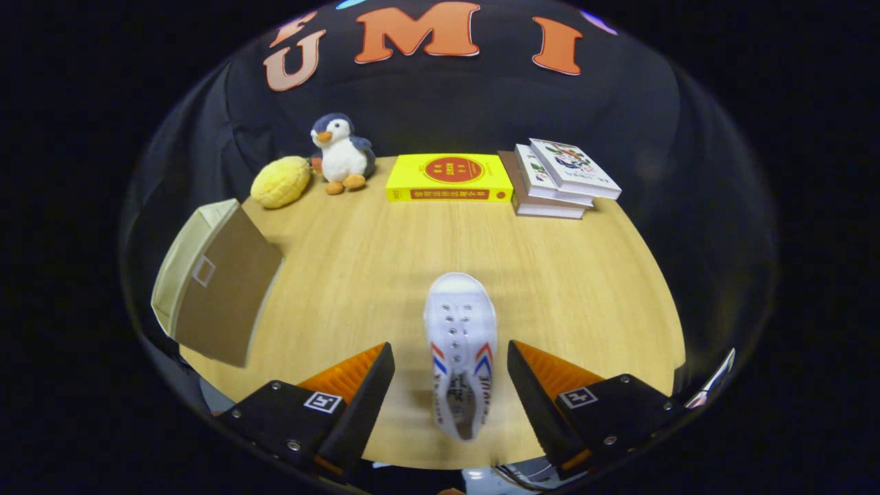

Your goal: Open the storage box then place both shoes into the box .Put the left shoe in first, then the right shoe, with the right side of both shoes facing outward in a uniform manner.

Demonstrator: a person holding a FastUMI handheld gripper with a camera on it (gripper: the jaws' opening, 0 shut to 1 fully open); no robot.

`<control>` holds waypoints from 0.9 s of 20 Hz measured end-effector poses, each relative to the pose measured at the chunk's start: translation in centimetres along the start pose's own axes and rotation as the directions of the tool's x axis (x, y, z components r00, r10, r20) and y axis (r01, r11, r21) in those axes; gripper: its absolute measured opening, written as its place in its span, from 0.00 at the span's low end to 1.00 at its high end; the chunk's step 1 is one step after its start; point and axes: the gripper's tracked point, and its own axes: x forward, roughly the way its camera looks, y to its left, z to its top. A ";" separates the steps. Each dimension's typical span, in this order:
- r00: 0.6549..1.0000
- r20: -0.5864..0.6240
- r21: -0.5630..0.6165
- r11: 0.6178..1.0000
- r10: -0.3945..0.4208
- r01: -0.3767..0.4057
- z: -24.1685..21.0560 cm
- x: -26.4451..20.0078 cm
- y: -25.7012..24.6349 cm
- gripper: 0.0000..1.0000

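A small white shoe [459, 344] with red and blue stripes lies on the wooden table [357, 275], toe pointing away from me and heel towards me. My gripper [451, 357] is open, its two fingers standing either side of the shoe's heel half with a gap on each side; neither finger touches it. The storage box [216, 292], beige fabric with a brown front flap and a small label window, stands at the table's left edge, well left of the fingers. I cannot tell from here whether its flap is open.
Along the far edge of the table sit a yellow plush fruit [280, 181], a penguin toy [342, 154], a flat yellow book [449, 177] and a stack of books [558, 180]. Bare wood lies between the shoe and these.
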 end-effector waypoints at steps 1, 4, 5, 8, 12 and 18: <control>1.000 -0.010 -0.032 0.999 -0.018 0.018 -1.1 0.3 -1.0 0.98; 0.998 -0.042 -0.103 0.994 -0.041 0.037 -4.0 1.5 -2.7 0.98; 0.998 -0.053 -0.118 0.992 -0.044 0.037 -4.7 2.1 -3.1 0.98; 0.995 -0.084 -0.139 0.989 -0.055 0.043 -6.3 3.5 -4.1 0.96; 0.991 -0.132 -0.134 0.991 -0.003 -0.015 -7.3 4.8 -4.1 0.94; 0.984 -0.139 -0.072 0.990 0.107 -0.118 -6.8 6.2 -3.4 0.80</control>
